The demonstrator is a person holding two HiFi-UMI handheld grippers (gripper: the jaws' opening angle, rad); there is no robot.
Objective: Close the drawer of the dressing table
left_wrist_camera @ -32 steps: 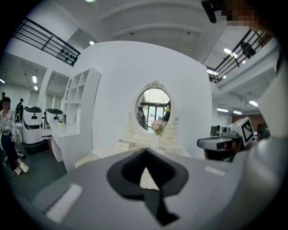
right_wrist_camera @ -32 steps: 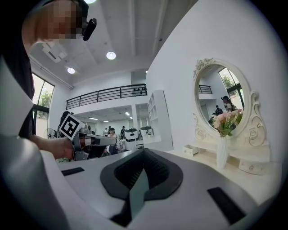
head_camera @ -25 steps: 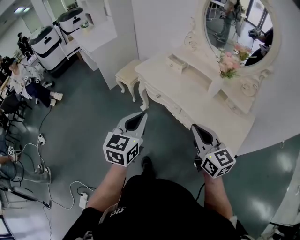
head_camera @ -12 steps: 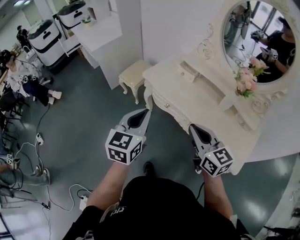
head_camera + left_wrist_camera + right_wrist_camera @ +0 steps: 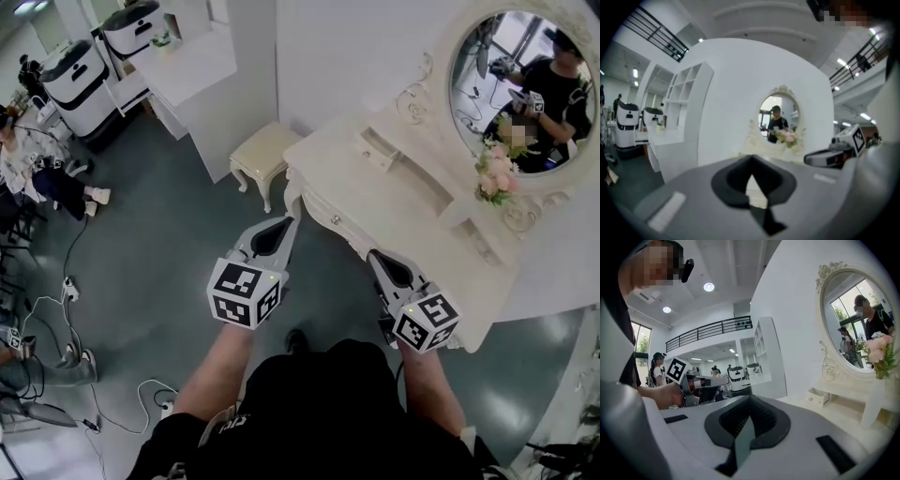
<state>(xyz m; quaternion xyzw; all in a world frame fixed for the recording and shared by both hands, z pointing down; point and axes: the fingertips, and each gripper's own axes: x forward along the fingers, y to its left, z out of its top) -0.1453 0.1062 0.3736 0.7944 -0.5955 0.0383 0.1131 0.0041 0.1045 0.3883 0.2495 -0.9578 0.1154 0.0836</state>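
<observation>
The left gripper and right gripper each hold their jaws pressed together on nothing, probably ready to push rather than grasp. The small drawer juts open on the dressing table, at 12 o'clock from the right gripper and well apart from it.

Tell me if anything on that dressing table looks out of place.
One thing: the small drawer on the upper tier of the dressing table, at the end nearer the stool, stands pulled out instead of flush with its front. Nothing else looks spilled or broken.
</observation>
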